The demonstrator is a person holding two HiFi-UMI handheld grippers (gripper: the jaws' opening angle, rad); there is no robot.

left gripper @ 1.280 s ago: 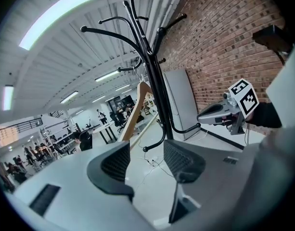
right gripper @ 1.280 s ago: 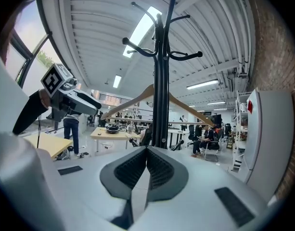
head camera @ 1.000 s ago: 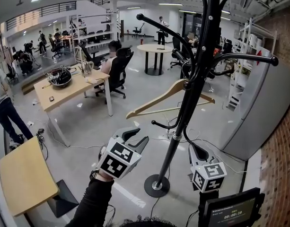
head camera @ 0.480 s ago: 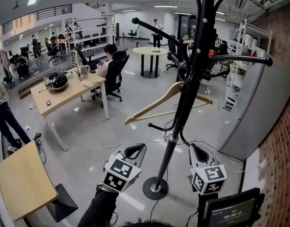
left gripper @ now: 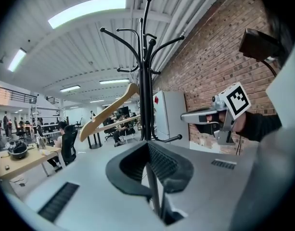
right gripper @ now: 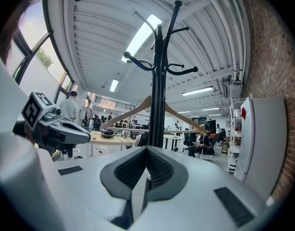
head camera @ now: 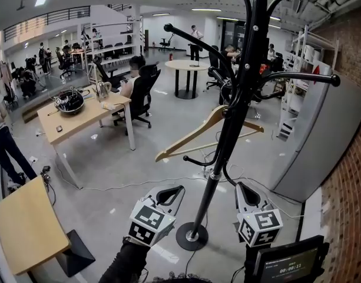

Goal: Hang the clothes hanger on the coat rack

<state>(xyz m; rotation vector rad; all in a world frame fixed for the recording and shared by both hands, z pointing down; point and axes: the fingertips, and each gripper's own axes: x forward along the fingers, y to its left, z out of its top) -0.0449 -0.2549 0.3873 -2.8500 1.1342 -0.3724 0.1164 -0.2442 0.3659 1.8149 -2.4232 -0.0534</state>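
Both jaws shut & empty; hanger [head camera: 189,134] on coat rack [head camera: 246,69], base [head camera: 192,237] only in head view.

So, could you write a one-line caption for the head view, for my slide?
Wooden hanger hung on the coat rack; left gripper and right gripper, both shut and empty, flank its pole.

The left gripper [head camera: 175,191] is pointing forward and slightly downward, its jaws pressing together with nothing between them, while a dark-sleeved left forearm [head camera: 126,263] is reaching up to it from the bottom edge of the head view. The right gripper [head camera: 241,187] is pointing level, well apart from the left one. Its jaws are likewise meeting on nothing, and the right hand [left gripper: 241,123] is gripping its handle.
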